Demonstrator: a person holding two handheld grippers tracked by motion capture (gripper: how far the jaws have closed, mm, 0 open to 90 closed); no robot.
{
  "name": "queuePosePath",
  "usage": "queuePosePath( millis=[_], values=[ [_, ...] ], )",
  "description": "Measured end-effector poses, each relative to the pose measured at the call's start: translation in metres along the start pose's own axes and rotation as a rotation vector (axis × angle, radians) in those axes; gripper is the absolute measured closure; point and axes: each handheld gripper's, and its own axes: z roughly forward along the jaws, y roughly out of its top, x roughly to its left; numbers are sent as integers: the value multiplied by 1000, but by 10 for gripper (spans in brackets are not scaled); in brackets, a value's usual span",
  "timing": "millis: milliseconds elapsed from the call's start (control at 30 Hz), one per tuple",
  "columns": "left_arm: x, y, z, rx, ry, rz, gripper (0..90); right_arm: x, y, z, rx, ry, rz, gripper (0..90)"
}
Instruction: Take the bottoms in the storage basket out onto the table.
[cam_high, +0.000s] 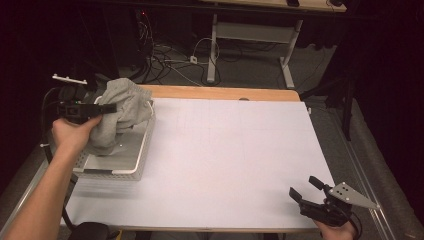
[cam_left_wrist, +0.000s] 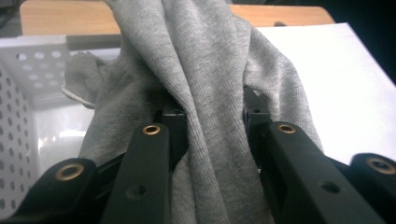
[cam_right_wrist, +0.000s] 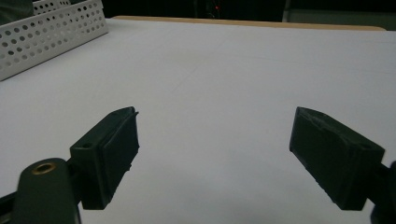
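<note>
At the upper left of the high view the left gripper (cam_high: 107, 108) pinches a bunched grey garment (cam_high: 120, 107) partly raised from the white perforated basket (cam_high: 142, 150), its transfer onto the worktop (cam_high: 230, 155) remaining, while the right gripper (cam_high: 307, 190) waits wide and empty at lower right.

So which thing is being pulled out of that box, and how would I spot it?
Look to the left edge of the white-covered table, where a white perforated basket sits. Bunched above it is a grey cloth, clamped by the left gripper. It is the scene's one soft, crumpled thing.
</note>
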Motion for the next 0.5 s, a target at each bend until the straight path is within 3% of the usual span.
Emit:
queuePosePath(
  millis=[233, 500],
  values=[
    [-12, 5, -5, -6, -20, 36, 691, 0, 0, 0, -1, 4, 1, 161],
    [-19, 10, -12, -33, -61, 48, 692, 0, 0, 0, -2, 5, 2, 161]
  ],
)
